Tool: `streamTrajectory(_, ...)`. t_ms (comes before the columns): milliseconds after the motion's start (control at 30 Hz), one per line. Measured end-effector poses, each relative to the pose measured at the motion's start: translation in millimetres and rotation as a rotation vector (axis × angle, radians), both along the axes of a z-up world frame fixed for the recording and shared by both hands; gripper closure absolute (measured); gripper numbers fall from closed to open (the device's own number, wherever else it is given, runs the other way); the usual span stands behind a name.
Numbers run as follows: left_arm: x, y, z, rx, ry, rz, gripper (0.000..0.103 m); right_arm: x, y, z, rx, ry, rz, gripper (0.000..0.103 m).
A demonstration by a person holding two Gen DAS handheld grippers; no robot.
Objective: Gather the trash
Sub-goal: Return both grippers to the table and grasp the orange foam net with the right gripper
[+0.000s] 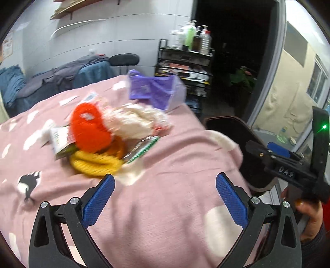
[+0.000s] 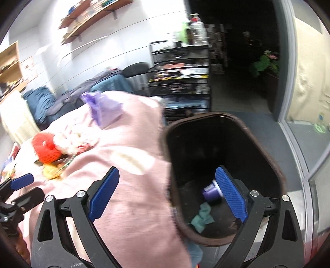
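A pile lies on the pink blanket (image 1: 165,185): an orange knitted item (image 1: 88,127), yellow rope (image 1: 97,162), white cloth (image 1: 134,119), green-and-white wrappers (image 1: 144,148) and a carton (image 1: 59,140). A purple bag (image 1: 152,90) lies behind it. My left gripper (image 1: 165,195) is open and empty, just short of the pile. My right gripper (image 2: 167,193) is open and empty, over the rim of the dark bin (image 2: 268,156). A purple cup (image 2: 211,192) and a teal scrap (image 2: 203,216) lie inside the bin. The right gripper also shows in the left wrist view (image 1: 274,152).
A black trolley (image 1: 185,61) with bottles stands behind the bed. A dark doorway (image 1: 237,51) and a glass door (image 2: 305,103) are at the right. Blue and grey clothes (image 1: 51,82) are heaped at the back left. Wooden shelves (image 2: 88,18) hang on the wall.
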State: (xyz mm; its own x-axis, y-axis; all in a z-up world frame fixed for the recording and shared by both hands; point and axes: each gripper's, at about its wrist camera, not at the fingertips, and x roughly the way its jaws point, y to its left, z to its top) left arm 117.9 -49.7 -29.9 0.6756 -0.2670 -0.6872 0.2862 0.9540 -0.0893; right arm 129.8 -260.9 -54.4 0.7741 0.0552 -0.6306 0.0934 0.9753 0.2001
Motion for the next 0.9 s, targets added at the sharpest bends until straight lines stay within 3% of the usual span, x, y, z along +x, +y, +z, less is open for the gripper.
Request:
streamTrajectory(467,11,110,-12,-0.008,0.04,0.227,0.006,24,98,26,0.036,-0.021,0.282,0.01)
streamTrajectory(800,14,156,-13,0.022,0.04,0.27,0.006,55,195,40,0.038,0.005,0.52,0.01)
streamTrajectory(900,17,162,-13,0.038,0.042,0.253,0.006,74,221,38,0.014,0.038,0.548,0.02)
